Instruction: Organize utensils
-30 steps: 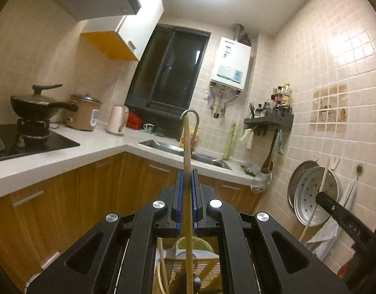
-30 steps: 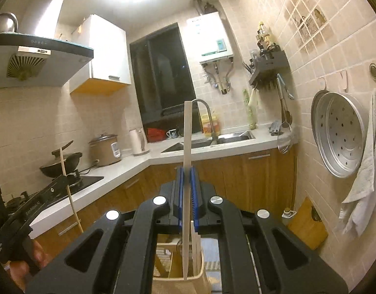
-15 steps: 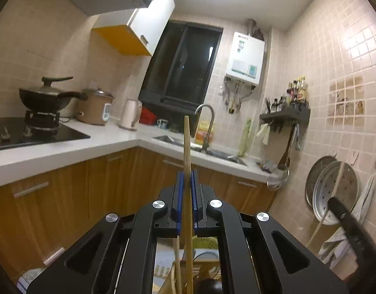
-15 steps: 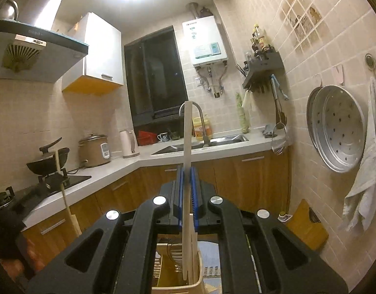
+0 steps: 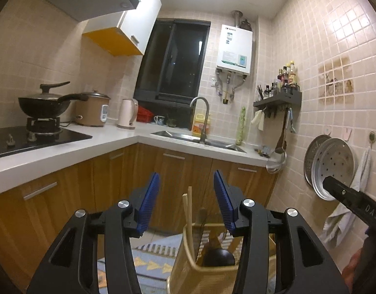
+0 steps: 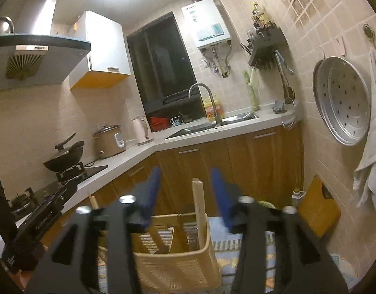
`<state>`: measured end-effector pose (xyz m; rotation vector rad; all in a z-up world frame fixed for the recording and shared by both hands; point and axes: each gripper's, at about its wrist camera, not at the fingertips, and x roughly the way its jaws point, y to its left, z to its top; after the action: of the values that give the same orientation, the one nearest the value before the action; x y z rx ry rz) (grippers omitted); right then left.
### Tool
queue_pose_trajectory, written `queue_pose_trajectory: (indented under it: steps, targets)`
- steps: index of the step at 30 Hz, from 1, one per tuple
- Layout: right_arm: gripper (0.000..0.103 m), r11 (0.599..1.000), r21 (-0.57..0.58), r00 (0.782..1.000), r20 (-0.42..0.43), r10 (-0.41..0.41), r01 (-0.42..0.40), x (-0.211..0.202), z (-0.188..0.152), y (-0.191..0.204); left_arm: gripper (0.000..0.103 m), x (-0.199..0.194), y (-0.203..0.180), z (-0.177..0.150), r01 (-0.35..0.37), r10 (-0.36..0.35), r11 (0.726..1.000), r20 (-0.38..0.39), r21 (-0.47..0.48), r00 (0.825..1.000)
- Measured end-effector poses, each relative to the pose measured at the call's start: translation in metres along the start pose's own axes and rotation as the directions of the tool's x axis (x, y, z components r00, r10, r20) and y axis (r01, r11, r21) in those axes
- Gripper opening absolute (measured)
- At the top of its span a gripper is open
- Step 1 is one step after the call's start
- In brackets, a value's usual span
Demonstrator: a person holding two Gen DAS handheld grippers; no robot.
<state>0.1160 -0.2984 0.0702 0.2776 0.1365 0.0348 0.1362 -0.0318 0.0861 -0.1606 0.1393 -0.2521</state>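
Chopstick (image 5: 189, 216) upright in holder (image 6: 178, 267); left tongs (image 5: 186, 201) opening, clear both sides.

chopsticks (image 5: 188, 214) in basket (image 6: 188, 264), sink (image 5: 200, 141) behind, stove (image 5: 36, 138) left

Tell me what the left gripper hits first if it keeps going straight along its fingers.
Probably the wooden cabinet doors under the sink. The left gripper points almost level, above the utensil basket; depth is uncertain.
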Motion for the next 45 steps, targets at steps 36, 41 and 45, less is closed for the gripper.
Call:
queue_pose_trajectory:
  steps: [36, 41, 45]
  targets:
    - [0.095, 0.954, -0.238, 0.982, 0.008, -0.188, 0.184, -0.102, -0.104, 0.006, 0.095, -0.101, -0.021, -0.091, -0.221, 0.224, 0.953, 0.011, 0.205, 0.975]
    - [0.095, 0.946, -0.251, 0.978, 0.005, -0.208, 0.202, -0.101, -0.106, 0.007, 0.095, -0.101, -0.018, -0.091, -0.242, 0.248, 0.947, -0.001, 0.21, 0.969]
    - [0.095, 0.94, -0.27, 0.977, 0.008, -0.215, 0.209, -0.102, -0.11, 0.011, 0.095, -0.103, -0.015, -0.089, -0.246, 0.25, 0.948, 0.002, 0.201, 0.968]
